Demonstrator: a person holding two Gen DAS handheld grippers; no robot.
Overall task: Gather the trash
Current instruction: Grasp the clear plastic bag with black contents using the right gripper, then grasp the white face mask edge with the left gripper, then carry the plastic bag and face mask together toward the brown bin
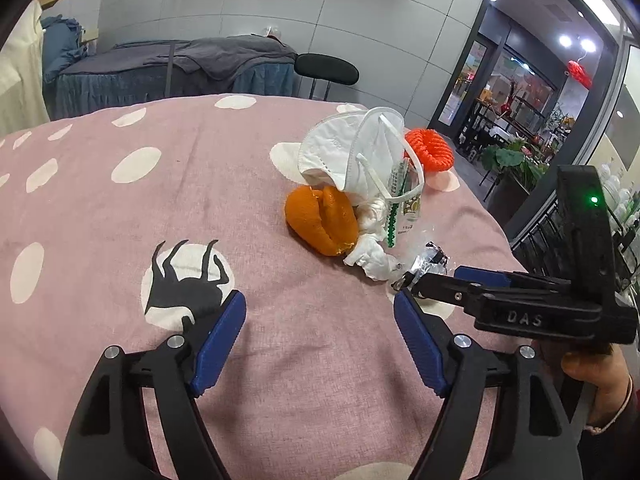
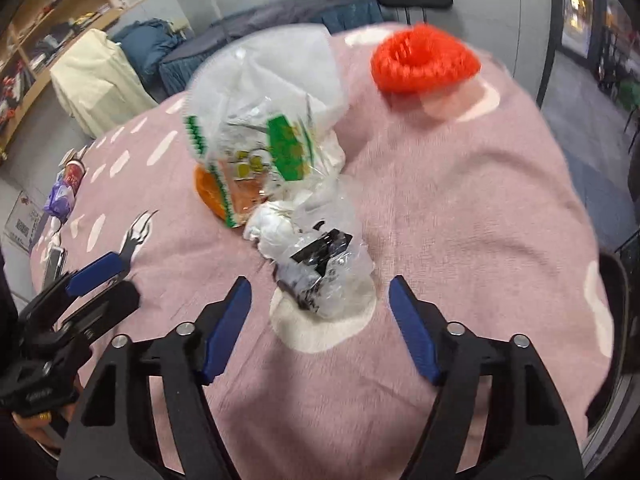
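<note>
- A pink tablecloth (image 1: 100, 216) with white dots is covering the table; a small heap of trash is lying toward its far right side
- In the heap, an orange peel (image 1: 320, 218) is sitting beside a white face mask (image 1: 344, 152); a crumpled tissue (image 1: 370, 258) and a clear wrapper with green print (image 2: 256, 152) are touching them
- A crinkled clear wrapper with black print (image 2: 324, 276) is lying nearest the grippers; a red knitted ring (image 2: 424, 62) is resting apart, farther back
- The left gripper (image 1: 320, 344) is hovering over bare cloth, jaws spread wide, gripping nothing
- The right gripper (image 2: 320, 330) is also standing wide apart; the black-printed wrapper is lying just ahead, between its fingertips, untouched
</note>
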